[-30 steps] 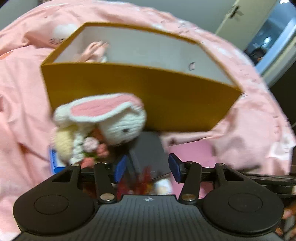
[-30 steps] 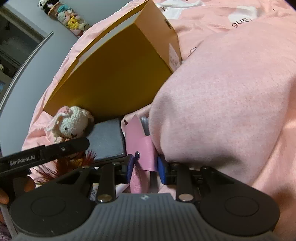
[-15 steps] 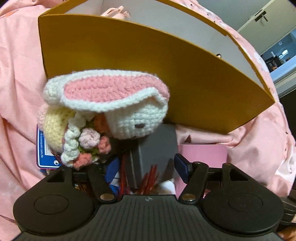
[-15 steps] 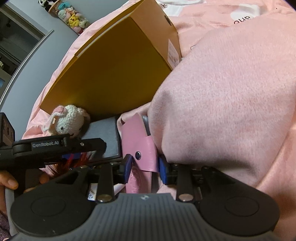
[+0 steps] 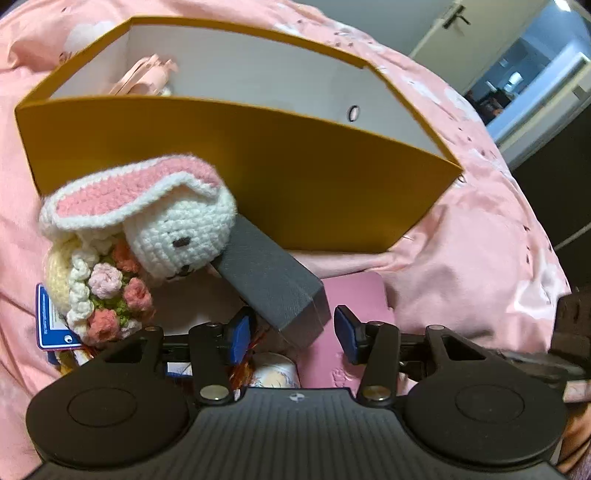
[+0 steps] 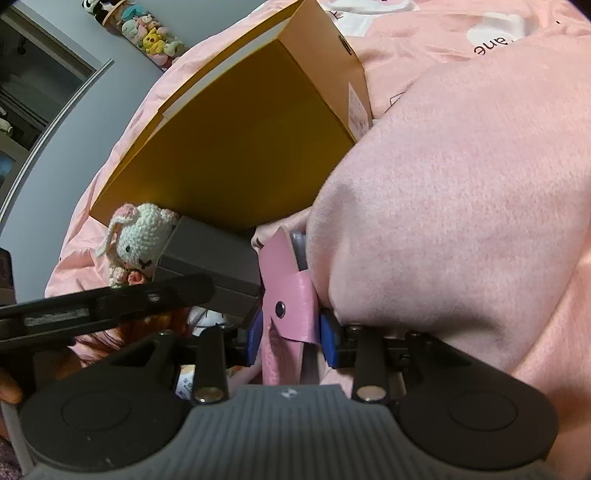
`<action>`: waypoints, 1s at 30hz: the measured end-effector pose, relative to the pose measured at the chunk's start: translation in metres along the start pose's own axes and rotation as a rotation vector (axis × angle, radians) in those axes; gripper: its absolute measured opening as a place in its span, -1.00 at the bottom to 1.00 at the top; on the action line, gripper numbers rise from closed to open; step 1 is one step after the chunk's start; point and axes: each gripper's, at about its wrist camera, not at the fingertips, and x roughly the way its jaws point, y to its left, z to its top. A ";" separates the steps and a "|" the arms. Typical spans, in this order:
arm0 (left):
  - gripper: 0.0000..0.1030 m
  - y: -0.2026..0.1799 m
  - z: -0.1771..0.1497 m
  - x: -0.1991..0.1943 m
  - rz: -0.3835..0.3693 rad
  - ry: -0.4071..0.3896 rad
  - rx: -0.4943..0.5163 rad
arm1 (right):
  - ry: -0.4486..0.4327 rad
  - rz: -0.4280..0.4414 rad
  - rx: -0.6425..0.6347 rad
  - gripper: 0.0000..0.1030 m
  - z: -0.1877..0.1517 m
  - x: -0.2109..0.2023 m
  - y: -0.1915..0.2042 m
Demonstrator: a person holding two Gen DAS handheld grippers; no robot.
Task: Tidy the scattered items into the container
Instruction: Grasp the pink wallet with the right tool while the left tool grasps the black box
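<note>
Pink bedding [image 5: 480, 258] covered the surface. Ahead of both claws stood the yellow box [image 5: 295, 177]. The left gripper [image 5: 291, 332] was closing around the grey box [image 5: 273, 284]; the right gripper [image 6: 290, 332] pinched the pink wallet [image 6: 286, 291].

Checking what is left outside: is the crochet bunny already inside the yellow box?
No, the crochet bunny lies outside on the pink bedding, against the front wall of the yellow box.

Pink bedsheet [image 5: 480, 266], plush toys on a shelf [image 6: 147, 33], white door [image 5: 465, 33] behind
</note>
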 end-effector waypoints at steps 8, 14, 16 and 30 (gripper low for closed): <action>0.24 0.010 0.011 0.004 0.003 -0.018 -0.142 | -0.001 0.007 0.018 -0.29 0.004 0.006 -0.002; 0.04 0.020 0.013 0.025 0.035 0.028 -0.200 | -0.008 0.019 0.028 -0.29 0.006 0.009 -0.004; -0.08 0.020 0.011 0.028 0.039 0.032 -0.197 | -0.010 0.017 0.029 -0.30 0.006 0.011 -0.005; -0.16 -0.007 -0.004 0.002 0.042 -0.058 0.007 | -0.017 -0.003 -0.094 -0.33 0.001 0.008 0.021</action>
